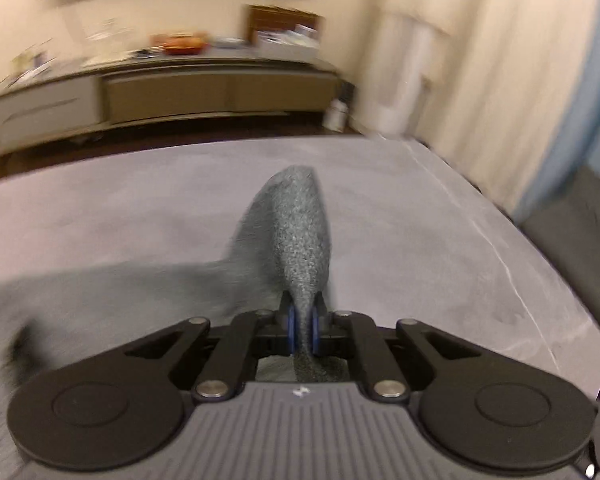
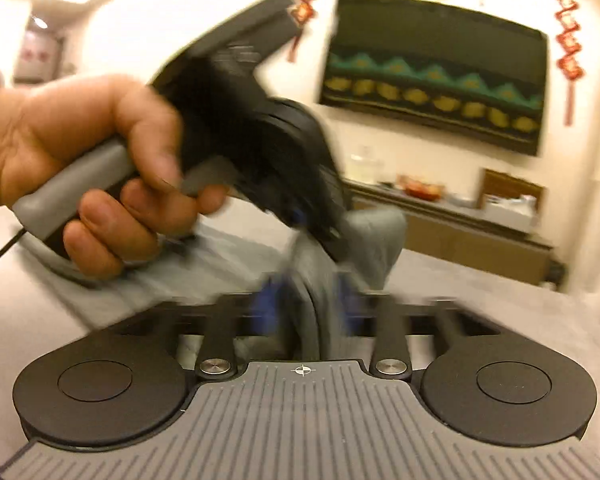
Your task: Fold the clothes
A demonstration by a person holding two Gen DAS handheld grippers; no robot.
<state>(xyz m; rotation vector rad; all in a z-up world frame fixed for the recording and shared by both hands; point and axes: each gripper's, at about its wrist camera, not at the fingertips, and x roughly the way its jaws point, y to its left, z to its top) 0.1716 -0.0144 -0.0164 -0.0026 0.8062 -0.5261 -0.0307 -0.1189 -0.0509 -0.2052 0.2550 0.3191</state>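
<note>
A grey speckled garment [image 1: 300, 232] rises in a pinched fold from my left gripper [image 1: 304, 328], whose blue-padded fingers are shut on it above the grey bed surface [image 1: 420, 240]. In the right wrist view the same grey garment [image 2: 312, 280] passes between the blurred blue pads of my right gripper [image 2: 310, 304], which is shut on it. Directly ahead and close, a hand [image 2: 80, 168] holds the left gripper [image 2: 312, 224] by its grey handle, also pinching the cloth. The garment hangs between the two grippers, lifted off the bed; its lower part is hidden.
A long low cabinet [image 1: 204, 92] with clutter on top runs along the far wall under a dark framed picture [image 2: 432, 76]. Cream curtains [image 1: 480, 60] hang on the right. The bed's right edge [image 1: 512, 216] drops off near a dark panel.
</note>
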